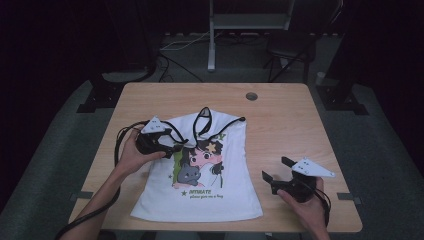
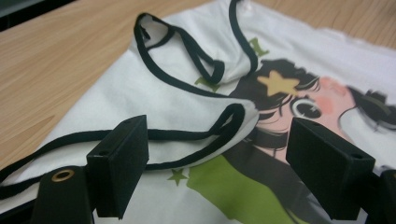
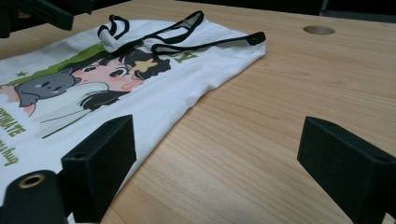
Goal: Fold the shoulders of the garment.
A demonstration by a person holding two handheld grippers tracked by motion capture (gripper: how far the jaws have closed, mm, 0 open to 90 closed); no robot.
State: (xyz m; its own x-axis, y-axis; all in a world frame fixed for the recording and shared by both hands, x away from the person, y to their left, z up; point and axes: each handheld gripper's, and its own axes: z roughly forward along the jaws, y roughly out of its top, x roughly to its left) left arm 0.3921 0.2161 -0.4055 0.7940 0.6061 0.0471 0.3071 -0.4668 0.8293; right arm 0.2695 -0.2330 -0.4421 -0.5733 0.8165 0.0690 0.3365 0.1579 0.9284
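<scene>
Across the table's [image 1: 290,107] middle lies the white tank top [image 1: 200,195]. Left gripper [image 1: 172,148], jaws spread, hovers over its ten-o'clock strap [image 2: 196,135]; right gripper [image 1: 275,175], jaws spread, sits at four o'clock.

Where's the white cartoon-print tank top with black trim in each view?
High view: white cartoon-print tank top with black trim, table centre, straps pointing away.
Left gripper view: top spread beyond the open jaws.
Right gripper view: top, upper left.
Shared landmark: yellow star in the printed girl's hair.
</scene>
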